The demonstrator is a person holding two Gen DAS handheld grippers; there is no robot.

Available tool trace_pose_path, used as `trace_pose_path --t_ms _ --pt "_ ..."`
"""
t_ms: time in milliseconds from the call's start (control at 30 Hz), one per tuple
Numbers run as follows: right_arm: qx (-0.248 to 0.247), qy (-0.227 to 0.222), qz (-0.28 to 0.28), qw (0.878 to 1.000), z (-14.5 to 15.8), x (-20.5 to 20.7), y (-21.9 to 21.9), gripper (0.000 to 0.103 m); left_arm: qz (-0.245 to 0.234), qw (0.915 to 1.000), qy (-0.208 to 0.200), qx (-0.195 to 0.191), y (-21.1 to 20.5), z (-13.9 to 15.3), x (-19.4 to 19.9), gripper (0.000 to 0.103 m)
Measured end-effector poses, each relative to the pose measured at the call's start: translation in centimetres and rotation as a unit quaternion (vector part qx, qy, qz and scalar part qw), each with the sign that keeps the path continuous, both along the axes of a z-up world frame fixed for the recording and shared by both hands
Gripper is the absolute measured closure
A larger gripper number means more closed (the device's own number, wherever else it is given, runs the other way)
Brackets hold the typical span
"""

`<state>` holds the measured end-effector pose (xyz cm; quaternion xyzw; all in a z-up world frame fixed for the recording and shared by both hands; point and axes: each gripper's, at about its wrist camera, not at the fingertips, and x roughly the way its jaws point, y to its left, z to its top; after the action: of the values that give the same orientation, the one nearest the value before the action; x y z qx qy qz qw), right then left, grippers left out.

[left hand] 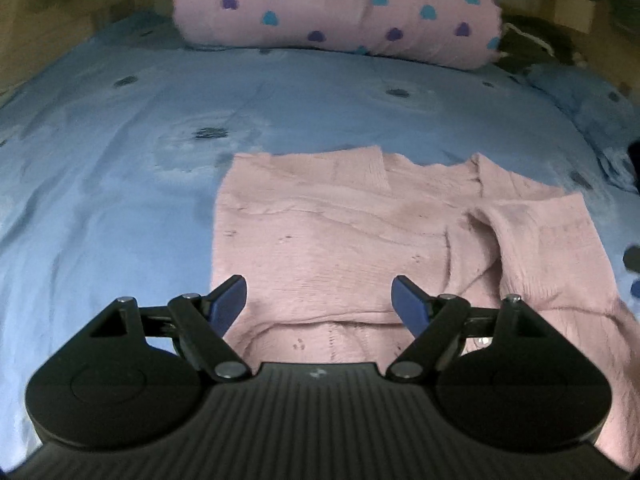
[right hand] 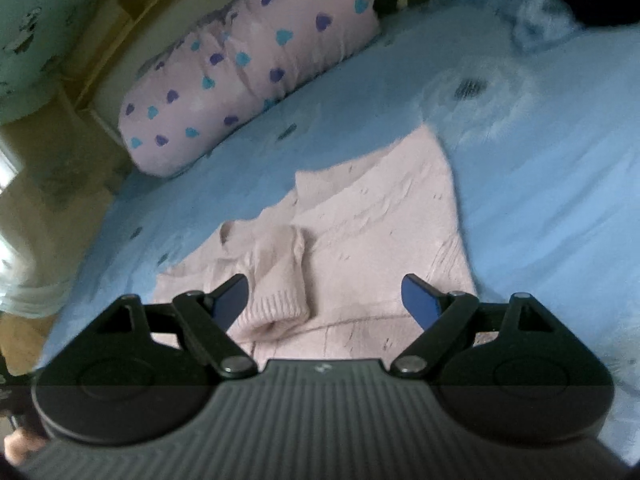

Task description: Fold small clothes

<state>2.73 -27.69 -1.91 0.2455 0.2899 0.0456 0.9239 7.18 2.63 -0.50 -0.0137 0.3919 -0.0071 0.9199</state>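
A: Looking at the pink knit sweater (left hand: 320,232), I'd say the fold is partly done. It lies flat on the blue bedspread (left hand: 100,160), toward the near edge of the bed, well apart from the heart-print pillow (left hand: 336,8) at the far edge. One sleeve (right hand: 276,276) is already laid across the body.

B: And what's left?

A: Judging by the shape, the other side and a final fold of the body in half; it isn't a compact bundle yet.

B: The claws?

A: The left gripper (left hand: 319,300) stands wide, nothing between its pads, hovering over the sweater's near part. The right gripper (right hand: 325,300) is wide too, empty, above the folded sleeve's cuff.

B: Counts?

A: One sweater, one pillow, one bedspread, two grippers. Dark things at the far corners are too blurred to name.
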Motion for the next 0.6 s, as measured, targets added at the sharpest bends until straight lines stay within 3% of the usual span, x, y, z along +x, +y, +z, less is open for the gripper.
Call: trace_pose_path --t_ms 100,200,267,400,600 --pt "-0.002 0.006 0.031 1.000 0.1 0.6 1.1 0.017 -0.014 0.9998 0.014 -0.009 -0.4 -0.5 0.9 0.020" --pt "0.052 0.028 0.048 0.997 -0.8 2.1 1.7 0.017 -0.015 0.9984 0.020 -0.051 -0.2 -0.8 1.2 0.020" --pt "0.072 0.034 0.039 0.996 -1.4 3.0 2.2 0.017 -0.012 0.9984 0.022 -0.050 -0.1 -1.0 1.3 0.020" --pt "0.066 0.054 0.016 0.996 -2.8 4.9 3.4 0.017 0.007 0.9994 0.023 -0.025 0.3 -1.5 1.5 0.020" --pt "0.056 0.053 0.011 0.997 -3.9 5.6 4.7 0.022 0.024 0.9981 0.033 -0.046 1.2 -1.9 2.3 0.020"
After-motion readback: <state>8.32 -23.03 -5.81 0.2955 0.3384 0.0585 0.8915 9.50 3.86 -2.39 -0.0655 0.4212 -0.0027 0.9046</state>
